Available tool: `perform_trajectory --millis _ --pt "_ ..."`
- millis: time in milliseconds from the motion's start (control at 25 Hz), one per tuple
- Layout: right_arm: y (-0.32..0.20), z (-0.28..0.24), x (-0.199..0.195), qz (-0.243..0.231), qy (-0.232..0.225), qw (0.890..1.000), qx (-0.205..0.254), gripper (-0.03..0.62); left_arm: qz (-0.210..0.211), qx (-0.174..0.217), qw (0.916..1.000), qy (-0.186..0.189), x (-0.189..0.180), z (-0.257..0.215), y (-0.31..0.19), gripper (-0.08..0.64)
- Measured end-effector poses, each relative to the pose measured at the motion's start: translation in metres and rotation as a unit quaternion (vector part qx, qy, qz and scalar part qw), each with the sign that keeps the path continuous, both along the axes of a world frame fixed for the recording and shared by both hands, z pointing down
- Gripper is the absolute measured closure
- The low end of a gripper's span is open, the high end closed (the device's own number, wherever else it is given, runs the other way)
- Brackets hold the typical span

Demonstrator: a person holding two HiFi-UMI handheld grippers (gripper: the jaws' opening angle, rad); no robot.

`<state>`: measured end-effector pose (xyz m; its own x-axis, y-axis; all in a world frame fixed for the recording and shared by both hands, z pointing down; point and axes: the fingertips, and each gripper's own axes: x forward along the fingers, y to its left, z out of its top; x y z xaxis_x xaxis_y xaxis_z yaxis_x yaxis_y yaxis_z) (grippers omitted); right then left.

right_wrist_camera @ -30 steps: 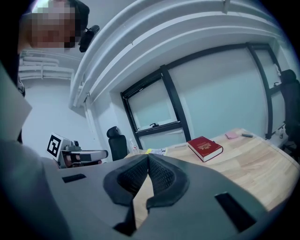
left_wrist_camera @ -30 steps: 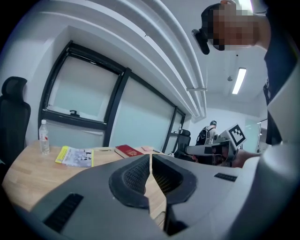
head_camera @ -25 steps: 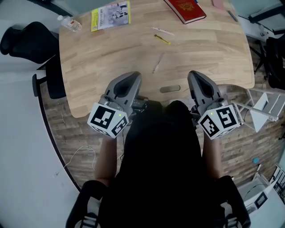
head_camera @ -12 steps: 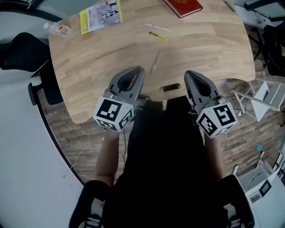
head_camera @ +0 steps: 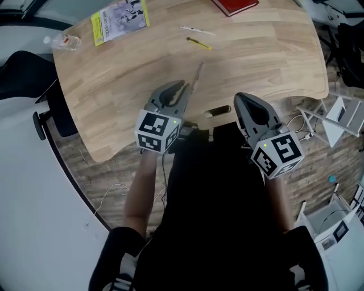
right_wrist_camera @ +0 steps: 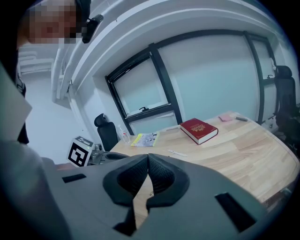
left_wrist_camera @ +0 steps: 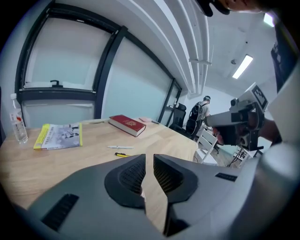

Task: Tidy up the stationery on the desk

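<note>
From your head view, the yellow pen (head_camera: pixel 202 44) lies flat, far up the desk (head_camera: pixel 114 85). Its long side slants, with bare wood around it. In the left gripper view, your left gripper (left_wrist_camera: pixel 149 157) gapes a thin crack (nothing inside). In the right gripper view, your right gripper (right_wrist_camera: pixel 147 157) is pinched together, empty.

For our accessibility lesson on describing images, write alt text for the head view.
From above, a person holds a left hand-held gripper and a right hand-held gripper over the near edge of a wooden desk. Farther off lie pens, a red book, a yellow-edged booklet and a bottle.
</note>
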<state>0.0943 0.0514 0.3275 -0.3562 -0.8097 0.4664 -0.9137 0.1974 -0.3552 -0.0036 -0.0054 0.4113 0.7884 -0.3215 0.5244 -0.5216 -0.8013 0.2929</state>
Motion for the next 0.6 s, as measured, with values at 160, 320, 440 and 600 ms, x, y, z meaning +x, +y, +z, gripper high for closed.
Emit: perform_trajectory --millis 160,320,440,600 --pt "-0.001 0.007 -0.001 0.003 0.003 1.000 -0.014 0.572 0.034 -0.016 0.9989 -0.028 0.011 0.032 -0.002 0.447" --pt "-0.004 0.008 -0.004 0.009 0.003 1.000 -0.016 0.572 0.038 -0.040 0.9979 -0.035 0.020 0.064 -0.005 0.446" --pt "-0.004 0.010 -0.006 0.007 0.000 1.000 -0.018 0.572 0.050 -0.039 0.9962 -0.060 0.026 0.084 -0.004 0.445" --pt "-0.003 0.020 -0.006 0.009 0.005 1.000 -0.025 0.572 0.065 -0.038 0.9933 -0.088 0.031 0.105 -0.005 0.443"
